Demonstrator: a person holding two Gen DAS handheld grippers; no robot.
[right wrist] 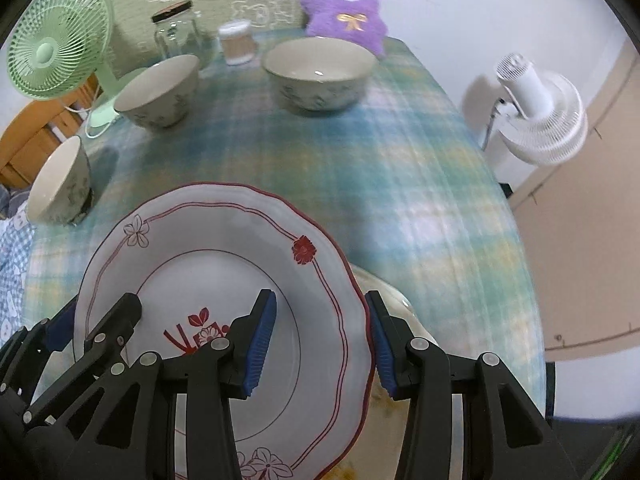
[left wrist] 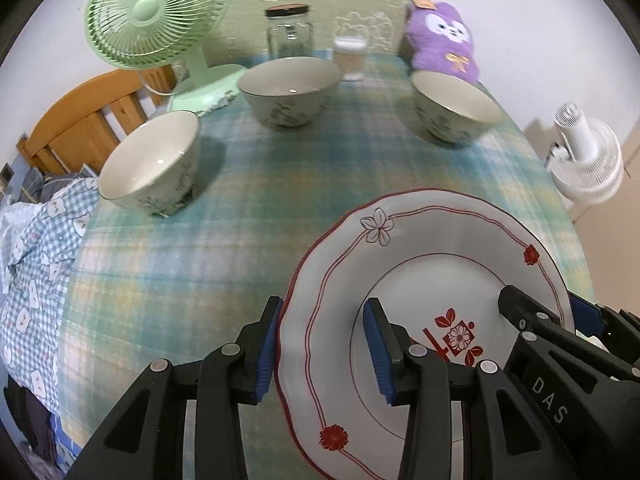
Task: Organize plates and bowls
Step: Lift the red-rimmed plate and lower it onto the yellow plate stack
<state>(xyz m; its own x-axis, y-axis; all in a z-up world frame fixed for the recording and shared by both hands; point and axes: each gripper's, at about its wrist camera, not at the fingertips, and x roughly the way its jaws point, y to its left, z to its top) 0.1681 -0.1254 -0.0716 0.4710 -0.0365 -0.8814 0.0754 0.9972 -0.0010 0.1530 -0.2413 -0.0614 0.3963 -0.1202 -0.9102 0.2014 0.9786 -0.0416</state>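
White china with red trim, caught at both edges.

On the left, the left gripper [left wrist: 324,344] straddles the left rim of the plate [left wrist: 440,240], jaws apart, one pad under, one above. The plate sits near, over the plaid tablecloth [left wrist: 240,240]; whether it is lifted I cannot tell. Three bowls [left wrist: 290,90] stand far behind. On the right, the right gripper [right wrist: 320,340] spans the right rim the same way, not clamped, with another plate [right wrist: 404,320] just beneath.

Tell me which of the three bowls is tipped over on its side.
The bowl at the table's left edge, nearest the orange wooden headboard. Its opening faces sideways, while the middle bowl and right bowl stand upright.
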